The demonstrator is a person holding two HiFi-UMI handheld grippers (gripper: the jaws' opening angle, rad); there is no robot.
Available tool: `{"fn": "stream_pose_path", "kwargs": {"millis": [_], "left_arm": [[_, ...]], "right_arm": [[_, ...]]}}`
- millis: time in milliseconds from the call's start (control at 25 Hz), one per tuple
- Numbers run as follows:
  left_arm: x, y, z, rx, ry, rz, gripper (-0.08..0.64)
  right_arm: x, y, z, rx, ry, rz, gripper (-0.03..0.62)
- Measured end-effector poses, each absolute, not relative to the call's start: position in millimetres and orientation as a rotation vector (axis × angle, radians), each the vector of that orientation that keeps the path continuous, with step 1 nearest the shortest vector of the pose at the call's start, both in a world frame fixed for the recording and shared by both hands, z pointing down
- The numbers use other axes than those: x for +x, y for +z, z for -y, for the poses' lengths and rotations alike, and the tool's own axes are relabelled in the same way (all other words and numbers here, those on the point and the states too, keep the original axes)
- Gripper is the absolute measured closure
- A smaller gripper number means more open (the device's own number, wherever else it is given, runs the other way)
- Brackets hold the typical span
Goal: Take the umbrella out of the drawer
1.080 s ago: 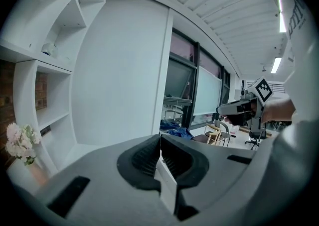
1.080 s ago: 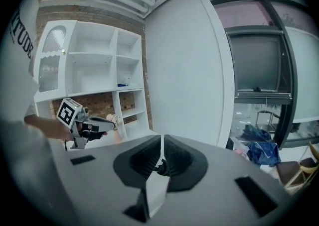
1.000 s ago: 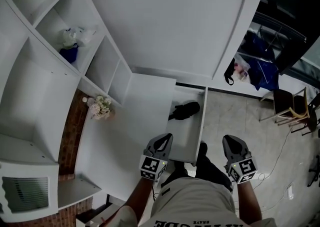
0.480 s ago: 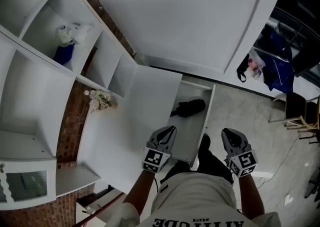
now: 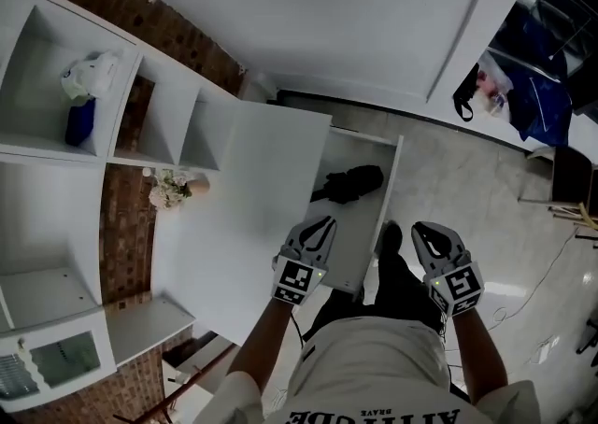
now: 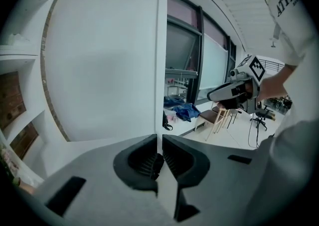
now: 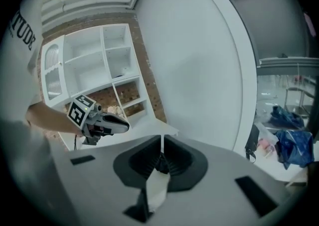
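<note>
lower and nearer the open drawer than before, my left hand-held gripper and right hand-held gripper are each pressed together, empty. farther on, the black umbrella lies inside the drawer's far half.

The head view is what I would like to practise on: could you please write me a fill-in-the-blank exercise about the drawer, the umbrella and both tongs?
1. The drawer stands ____ (open/shut).
2. The umbrella lying inside it is ____ in colour.
3. The left tongs and the right tongs each have their jaws ____ (apart/together), with nothing between them.
Missing words: open; black; together.
</note>
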State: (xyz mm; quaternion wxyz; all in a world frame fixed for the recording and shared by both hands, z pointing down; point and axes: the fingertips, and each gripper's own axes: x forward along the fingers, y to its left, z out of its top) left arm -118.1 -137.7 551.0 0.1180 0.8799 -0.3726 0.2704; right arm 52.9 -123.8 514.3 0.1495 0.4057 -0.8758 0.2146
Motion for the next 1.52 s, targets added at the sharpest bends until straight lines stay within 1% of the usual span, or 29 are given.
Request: {"fn": "stream_pose_path", "kwargs": {"millis": [320,520,640,800,1000,1200,1320,1520], "left_arm": [[-94.9,619.5,158.4,2.534,1.028,0.967,0.532],[-87.1,662.2,176.9,2.5,1.123,0.909,0.523],[-86.1,690.3,183.6,2.464,1.21,0.852,0.487],[-88.5,732.4,189.5,2.411,1.357,0.768,0.464],[-93.5,777.0,201.5,2.354,1.469,0.701,0.428],[-97.0,812.7,207.8,2.297,1.602,0.598,0.368],[-99.3,836.2,209.6,2.244,1.677,0.524,0.32],[-104.9,876.9,211.4,2.143,1.745,0.448,0.274]], "right_arm": [[59.2,564.5,145.1,1.078,0.698,2.493,0.557],[63.2,591.3,155.9,1.057,0.755,2.484,0.557],[67.2,601.7,160.7,1.057,0.801,2.478,0.557],[73.6,617.0,164.4,1.057,0.852,2.467,0.557],[78.4,634.5,169.9,1.039,0.874,2.456,0.557],[81.5,654.2,174.3,1.025,0.919,2.444,0.557],[83.3,663.9,175.0,1.023,0.935,2.441,0.557],[86.1,673.0,177.4,1.016,0.97,2.444,0.557]]}}
